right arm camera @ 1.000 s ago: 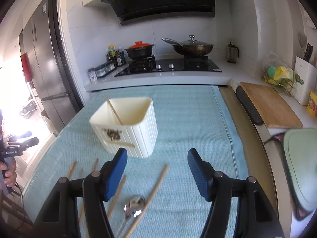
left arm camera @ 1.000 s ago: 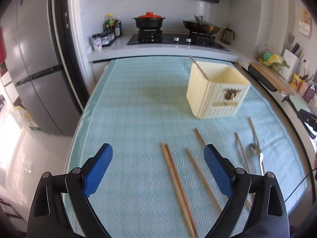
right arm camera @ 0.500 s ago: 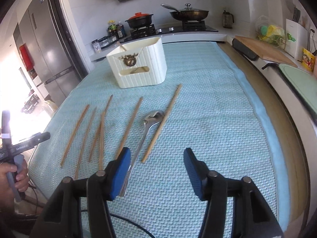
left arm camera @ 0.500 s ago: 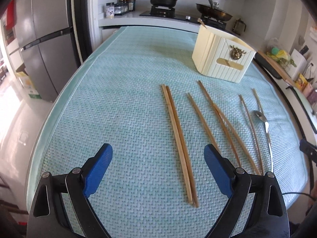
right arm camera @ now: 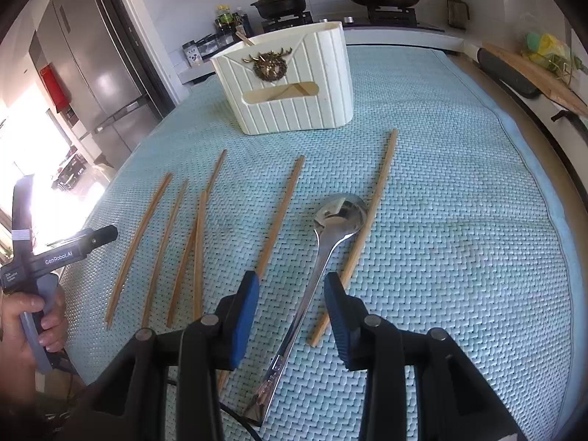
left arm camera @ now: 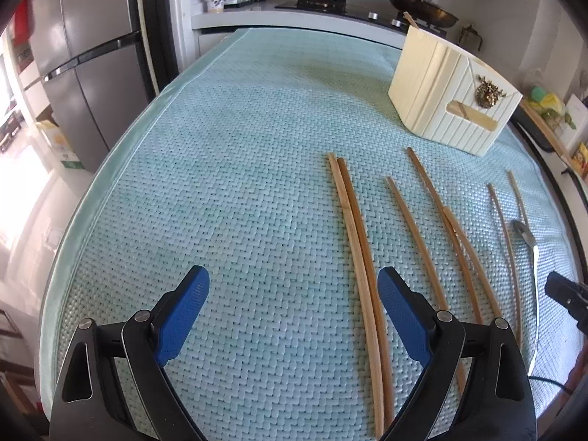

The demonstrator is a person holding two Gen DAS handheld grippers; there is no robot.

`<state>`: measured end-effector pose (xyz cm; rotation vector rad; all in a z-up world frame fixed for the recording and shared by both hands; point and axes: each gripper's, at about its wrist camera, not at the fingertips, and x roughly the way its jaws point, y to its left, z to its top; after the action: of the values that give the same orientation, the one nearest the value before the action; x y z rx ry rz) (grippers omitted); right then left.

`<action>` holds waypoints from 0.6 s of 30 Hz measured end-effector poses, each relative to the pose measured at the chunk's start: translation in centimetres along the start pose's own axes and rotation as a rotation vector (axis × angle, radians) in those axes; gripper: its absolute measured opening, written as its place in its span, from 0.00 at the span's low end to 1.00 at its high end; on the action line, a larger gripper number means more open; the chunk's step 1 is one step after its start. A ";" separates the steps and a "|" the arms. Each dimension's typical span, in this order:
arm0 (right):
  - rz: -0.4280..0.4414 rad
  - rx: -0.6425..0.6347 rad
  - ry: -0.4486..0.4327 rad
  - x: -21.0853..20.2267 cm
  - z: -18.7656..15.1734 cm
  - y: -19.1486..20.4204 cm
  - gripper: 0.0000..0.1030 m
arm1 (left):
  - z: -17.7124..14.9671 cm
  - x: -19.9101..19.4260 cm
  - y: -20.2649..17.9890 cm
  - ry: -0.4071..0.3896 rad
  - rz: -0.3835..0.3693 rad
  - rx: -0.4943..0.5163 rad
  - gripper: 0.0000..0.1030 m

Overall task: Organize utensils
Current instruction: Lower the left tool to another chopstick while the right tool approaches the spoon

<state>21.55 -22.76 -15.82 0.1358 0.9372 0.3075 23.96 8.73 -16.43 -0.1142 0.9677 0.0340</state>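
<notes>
We find the right gripper (right arm camera: pixel 290 305) lowered over the long polished steel spoon (right arm camera: pixel 319 253), its blue pads either side of the handle and not yet pressing on it; the jaws are closing with the handle between them. The spoon lies flat on the pale teal woven mat (right arm camera: pixel 459 239), directly ahead of this tool. Its long axis runs away from the gripper and leans slightly to the right, bowl at the far end, handle tip near and below the jaws.

In our judgement the step in hand is grasping the spoon for transfer to the cream ribbed plastic utensil holder (right arm camera: pixel 290 88), which stands further ahead, beyond the bowl. To do it well, the pads should meet the handle squarely across its width, low enough to catch the thin metal against the mat. The slender wooden chopstick (right arm camera: pixel 371 213) just right of the spoon lies close to the right pad and risks being caught along with it; the one on the left (right arm camera: pixel 279 217) passes near the left pad likewise.

The left gripper (left arm camera: pixel 290 316) is spread wide and holds nothing. A pair of touching wooden chopsticks (left arm camera: pixel 352 228) runs ahead of it, passing just inside its right pad, their long axes pointing away from the tool.
</notes>
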 end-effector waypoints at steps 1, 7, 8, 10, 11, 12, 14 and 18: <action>-0.001 0.000 0.002 0.0 0.0 0.0 0.36 | 0.1 0.2 -0.1 0.002 0.001 0.005 0.91; -0.004 -0.013 0.009 0.3 0.2 0.2 0.36 | 0.8 2.1 -0.5 0.030 0.032 0.034 0.90; -0.005 -0.012 0.012 0.4 0.2 0.2 0.36 | 0.9 2.4 -0.5 0.037 0.040 0.037 0.90; -0.004 -0.003 0.019 0.7 0.3 0.0 0.36 | 1.0 2.7 -0.4 0.035 0.033 0.033 0.90; -0.002 0.002 0.024 0.9 0.6 -0.1 0.36 | 1.0 2.7 -0.3 0.036 0.031 0.029 0.91; 0.001 0.006 0.028 1.1 0.7 -0.2 0.36 | 1.1 2.8 -0.2 0.035 0.030 0.026 0.91; 0.009 0.011 0.037 1.5 0.8 -0.4 0.36 | 1.2 2.9 0.1 0.034 0.029 0.019 0.91; -0.002 0.010 0.050 2.8 1.6 -0.5 0.36 | 1.8 3.5 0.6 0.037 0.034 0.011 0.91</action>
<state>24.45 -22.34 -17.18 0.1368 0.9885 0.3058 27.40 9.48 -18.34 -0.0886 1.0065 0.0577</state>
